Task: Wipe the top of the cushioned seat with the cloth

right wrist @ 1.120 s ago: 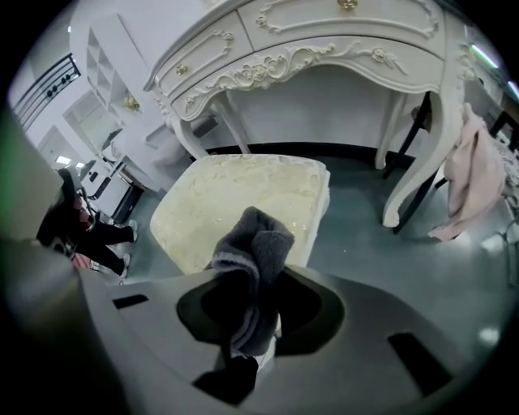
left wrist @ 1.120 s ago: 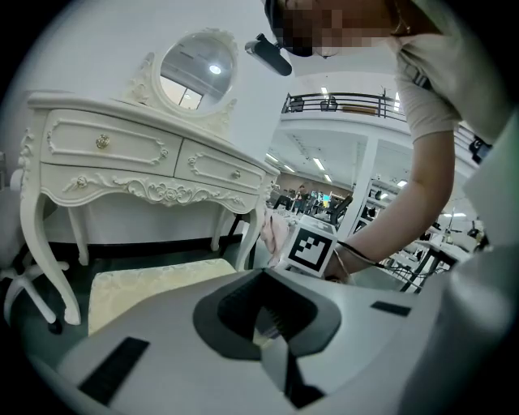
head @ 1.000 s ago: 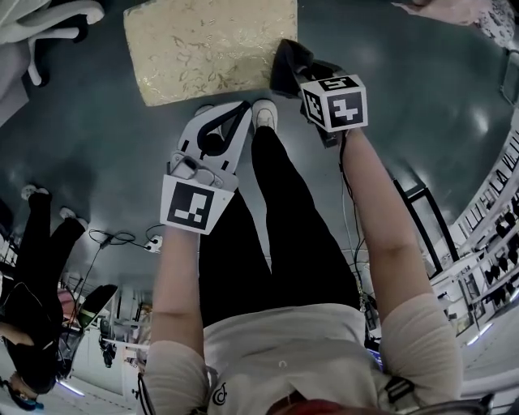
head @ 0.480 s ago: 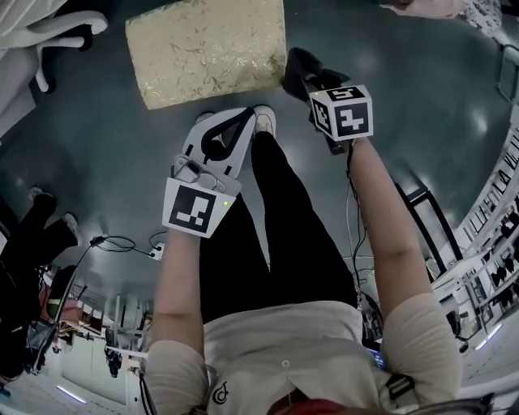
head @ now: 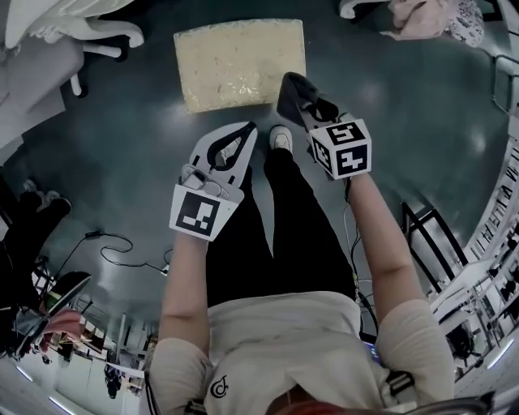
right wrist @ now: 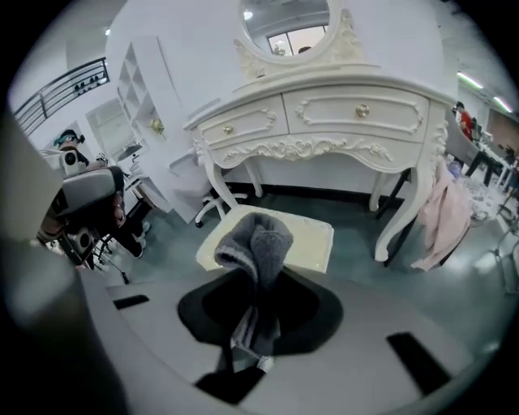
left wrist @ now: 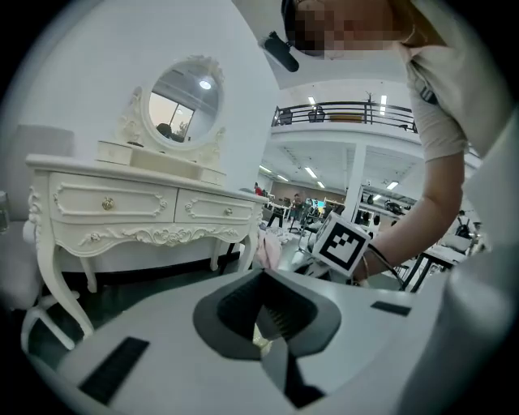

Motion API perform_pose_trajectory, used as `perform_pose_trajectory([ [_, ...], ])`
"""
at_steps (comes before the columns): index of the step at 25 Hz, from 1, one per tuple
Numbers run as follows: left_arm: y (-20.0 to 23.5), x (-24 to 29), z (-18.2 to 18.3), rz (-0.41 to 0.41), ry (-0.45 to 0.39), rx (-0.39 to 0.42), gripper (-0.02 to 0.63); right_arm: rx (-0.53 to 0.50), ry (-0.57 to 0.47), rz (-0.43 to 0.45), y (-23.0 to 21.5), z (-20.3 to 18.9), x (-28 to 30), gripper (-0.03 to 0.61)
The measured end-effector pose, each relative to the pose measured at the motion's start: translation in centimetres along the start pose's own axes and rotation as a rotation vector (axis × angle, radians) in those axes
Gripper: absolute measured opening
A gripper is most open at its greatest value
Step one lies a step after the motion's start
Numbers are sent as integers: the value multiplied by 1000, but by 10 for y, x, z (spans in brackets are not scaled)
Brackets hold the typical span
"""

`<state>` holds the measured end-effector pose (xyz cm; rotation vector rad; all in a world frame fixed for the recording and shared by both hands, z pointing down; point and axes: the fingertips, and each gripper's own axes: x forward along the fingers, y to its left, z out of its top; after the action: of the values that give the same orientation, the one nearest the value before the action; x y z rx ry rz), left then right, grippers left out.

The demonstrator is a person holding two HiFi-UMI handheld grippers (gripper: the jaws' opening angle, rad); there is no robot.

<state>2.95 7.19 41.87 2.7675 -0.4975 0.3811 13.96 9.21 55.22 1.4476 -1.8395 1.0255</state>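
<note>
The cushioned seat (head: 239,63) is a pale yellow square pad low on the floor, ahead of the person's feet. In the right gripper view the cushioned seat (right wrist: 312,235) lies just beyond the jaws, in front of a dressing table. My right gripper (head: 298,96) is shut on a folded dark grey cloth (right wrist: 255,243) that sticks up out of its jaws. The cloth (head: 293,91) hangs over the floor by the seat's near right corner. My left gripper (head: 242,136) is held lower left of the seat, jaws together with nothing between them; the left gripper (left wrist: 272,328) points at the room.
A white carved dressing table (right wrist: 324,113) with an oval mirror (right wrist: 288,20) stands behind the seat. A pink garment (right wrist: 442,215) hangs by its right leg. White chair legs (head: 73,32) are at the far left, a cable (head: 122,243) lies on the floor, and another person (head: 32,227) stands left.
The head view has shifted, so the seat now shows smaller and further right. Both grippers have drifted a little right and down in the picture. The cloth stays in the right gripper.
</note>
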Motion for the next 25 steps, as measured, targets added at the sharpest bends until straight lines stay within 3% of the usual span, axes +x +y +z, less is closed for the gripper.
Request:
perform_pose_trajectory([
  [6,-1,-47,59,-25,-43,2,12,-59,-169,21,56,64,-61,77],
  [11,18,-78,105,38,-104,16,12,-102,-344,-7,82,136,-111,77],
  [16,13,-109,163,79,-143,84,12,-149,-505,-47,108,194,-185,77],
  [25,16,-152,252,158,-208,162,12,-219,-674,-86,138,268,-273,77],
])
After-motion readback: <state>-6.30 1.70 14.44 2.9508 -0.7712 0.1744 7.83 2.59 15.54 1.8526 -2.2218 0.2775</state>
